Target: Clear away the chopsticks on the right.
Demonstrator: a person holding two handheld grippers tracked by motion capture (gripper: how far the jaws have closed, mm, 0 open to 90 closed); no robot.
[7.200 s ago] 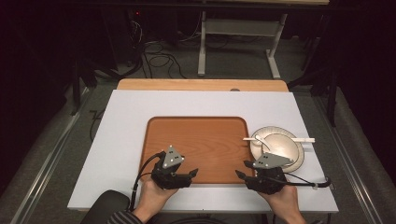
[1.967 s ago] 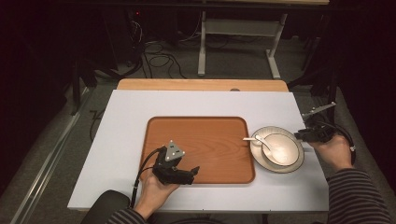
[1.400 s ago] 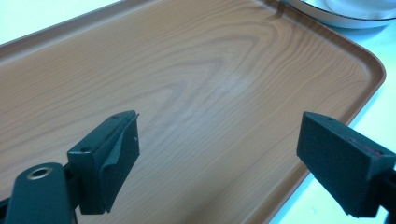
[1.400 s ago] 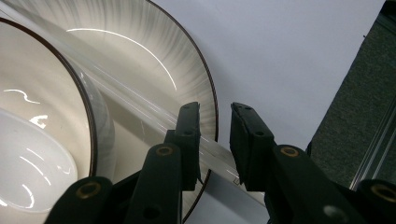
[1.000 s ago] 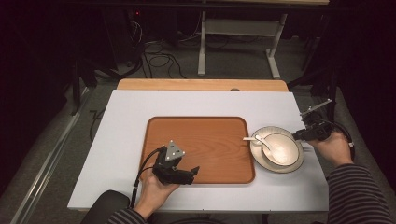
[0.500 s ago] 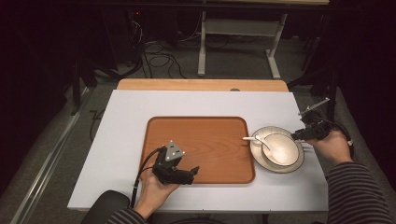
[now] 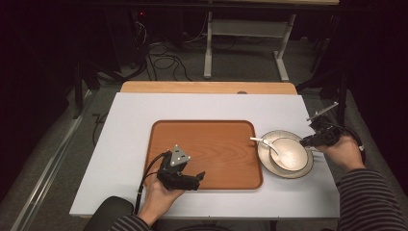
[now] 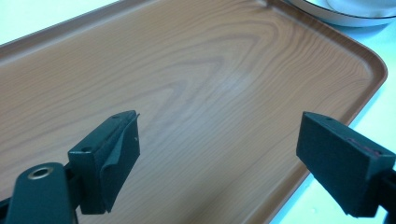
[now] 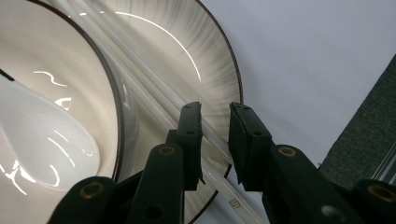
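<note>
We have a white rectangular tabletop (image 7: pixel 120 144), largest thing in the scene. On it, mid-table, sits a brown wood-grain tray with rounded corners (image 7: pixel 207 144), nothing on it. Just right of the tray is a pale round plate with a dark rim (image 7: pixel 302 172), and on the plate a cream bowl with a dark rim (image 7: pixel 288 153) holding a white ceramic spoon (image 7: pixel 265 143) whose handle points left and far. Two white translucent chopsticks (image 9: pixel 154 88) lie side by side across the plate's right part, beside the bowl.

Our left gripper (image 7: pixel 198 179) hovers over the tray's near left corner, jaws spread wide with only bare tray between them. Our right gripper (image 7: pixel 303 141) is at the plate's right edge. Its jaws have just been closing and now stand narrow, straddling the chopsticks. One jaw looks to touch a stick, but we can't tell if they pinch yet.
</note>
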